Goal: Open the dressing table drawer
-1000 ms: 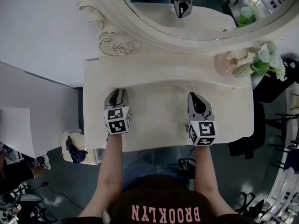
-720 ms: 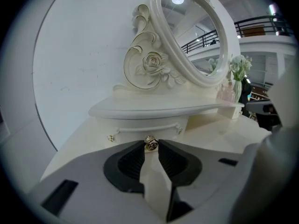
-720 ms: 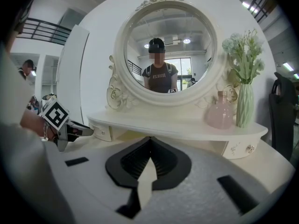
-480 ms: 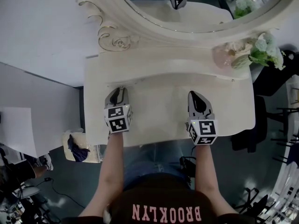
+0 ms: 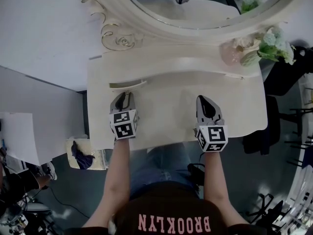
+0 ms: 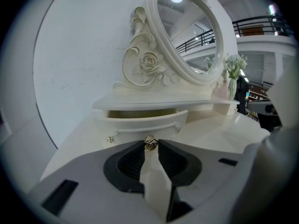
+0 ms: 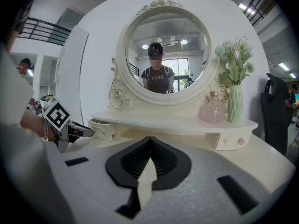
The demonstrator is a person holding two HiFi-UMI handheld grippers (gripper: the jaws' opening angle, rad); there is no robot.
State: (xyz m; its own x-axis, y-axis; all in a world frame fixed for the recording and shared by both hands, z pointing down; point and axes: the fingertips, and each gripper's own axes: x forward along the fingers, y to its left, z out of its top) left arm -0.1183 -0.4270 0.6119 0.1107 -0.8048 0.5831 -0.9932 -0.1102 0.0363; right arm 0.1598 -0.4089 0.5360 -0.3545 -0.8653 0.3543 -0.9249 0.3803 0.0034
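The drawer (image 5: 128, 84) is cream, with a curved front and a small gold knob (image 6: 151, 143). It sits under the raised shelf (image 5: 186, 65) at the back left of the dressing table (image 5: 166, 116) top. It is level and pulled partly out, with its knob pinched in my left gripper (image 5: 125, 96).

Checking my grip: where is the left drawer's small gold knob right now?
In the left gripper view, the small gold knob sits centred, pinched between the left gripper's jaw tips, in front of the partly open cream drawer under the shelf.
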